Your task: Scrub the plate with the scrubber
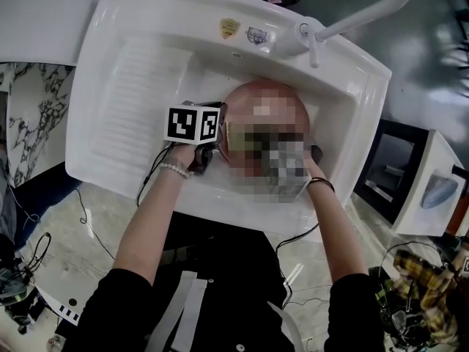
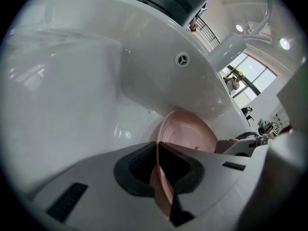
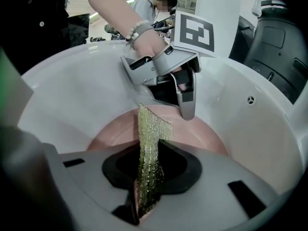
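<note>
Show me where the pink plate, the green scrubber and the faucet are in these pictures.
pink plate [image 3: 204, 138]: right gripper view, bare inner surface at the right.
green scrubber [image 3: 153, 129]: right gripper view, free upper part of the mesh.
faucet [image 1: 366, 18]: head view, middle of the spout.

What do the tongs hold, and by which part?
Left tongs: pink plate, by its rim. Right tongs: green scrubber, by its near end.

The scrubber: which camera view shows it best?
The right gripper view: the scrubber stands clamped between the jaws of the right gripper, its green mesh clear above the pink plate. The head view shows only a small yellowish edge of it. The left gripper view shows the plate, no scrubber.
</note>
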